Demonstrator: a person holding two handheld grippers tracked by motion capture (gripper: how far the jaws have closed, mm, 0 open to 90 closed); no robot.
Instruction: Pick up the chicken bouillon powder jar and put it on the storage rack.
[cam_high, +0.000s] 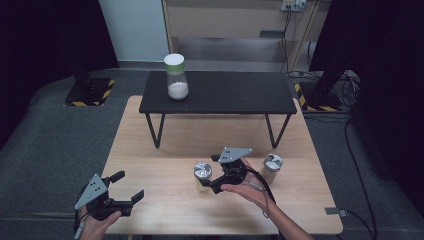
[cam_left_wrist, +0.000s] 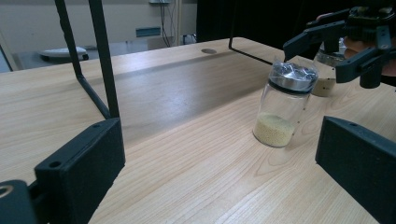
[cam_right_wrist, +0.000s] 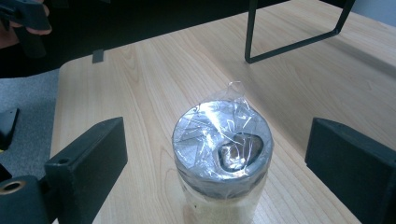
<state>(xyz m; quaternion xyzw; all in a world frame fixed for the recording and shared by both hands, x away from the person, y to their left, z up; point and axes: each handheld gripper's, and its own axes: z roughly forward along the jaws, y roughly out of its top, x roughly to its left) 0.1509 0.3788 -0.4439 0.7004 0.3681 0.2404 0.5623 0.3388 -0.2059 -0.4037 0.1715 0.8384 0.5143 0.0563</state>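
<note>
A small glass jar (cam_high: 202, 175) holding yellowish grains, its top covered in crinkled clear film, stands on the wooden table (cam_high: 165, 150). My right gripper (cam_high: 210, 174) is open, one jaw on each side of the jar's top (cam_right_wrist: 222, 144) with clear gaps to both. The left gripper view shows the same jar (cam_left_wrist: 283, 109) with the right gripper (cam_left_wrist: 330, 55) just above and behind it. A second small jar (cam_high: 271, 167) stands to the right. My left gripper (cam_high: 128, 186) is open near the table's front left corner, holding nothing (cam_left_wrist: 219, 177).
A low black shelf (cam_high: 217, 92) on thin metal legs stands across the back of the table, and a tall jar (cam_high: 176, 76) with a white lid and white powder sits on its left part. Grey carpet surrounds the table.
</note>
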